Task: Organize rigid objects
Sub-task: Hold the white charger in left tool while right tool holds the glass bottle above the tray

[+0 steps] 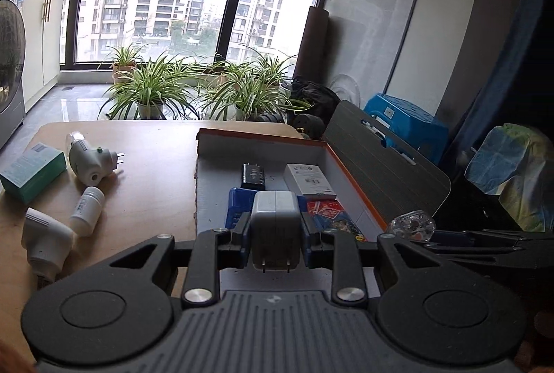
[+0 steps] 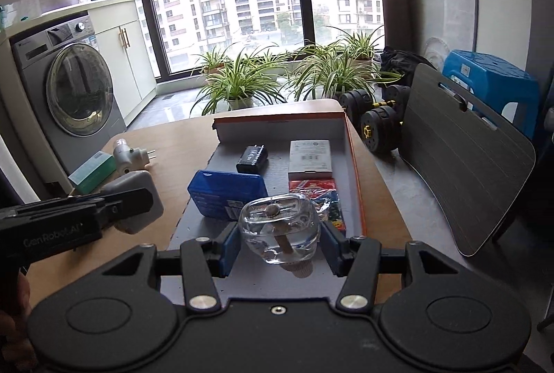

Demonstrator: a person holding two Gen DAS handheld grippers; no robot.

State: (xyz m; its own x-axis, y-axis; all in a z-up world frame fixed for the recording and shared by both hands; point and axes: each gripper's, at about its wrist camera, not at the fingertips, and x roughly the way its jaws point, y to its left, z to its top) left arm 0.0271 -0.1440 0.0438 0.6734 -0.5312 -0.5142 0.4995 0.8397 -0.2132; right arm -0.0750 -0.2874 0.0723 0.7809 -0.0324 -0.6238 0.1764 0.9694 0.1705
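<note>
Pinching a grey charger [image 1: 275, 227] between its blue pads, the left gripper [image 1: 276, 239] holds it prongs toward the camera, above the near end of the open box [image 1: 204, 186]. The right gripper [image 2: 281, 243] clamps a clear glass bottle [image 2: 280, 227] with a pale stopper, also over the box's near end; in the left view the bottle [image 1: 412, 225] shows at the box's right edge.

Inside the box lie a blue case [image 2: 226, 196], a black adapter [image 2: 252, 159], a white carton [image 2: 310, 155] and a red packet [image 2: 316, 191]. The adapter and carton sit toward the far wall, the case and packet nearer.

On the table [image 1: 155, 165] left of the box are a white plug-in device [image 1: 91, 162], a green box [image 1: 33, 172], a small white bottle [image 1: 86, 210] and another white plug [image 1: 45, 241], all apart from the box.
</note>
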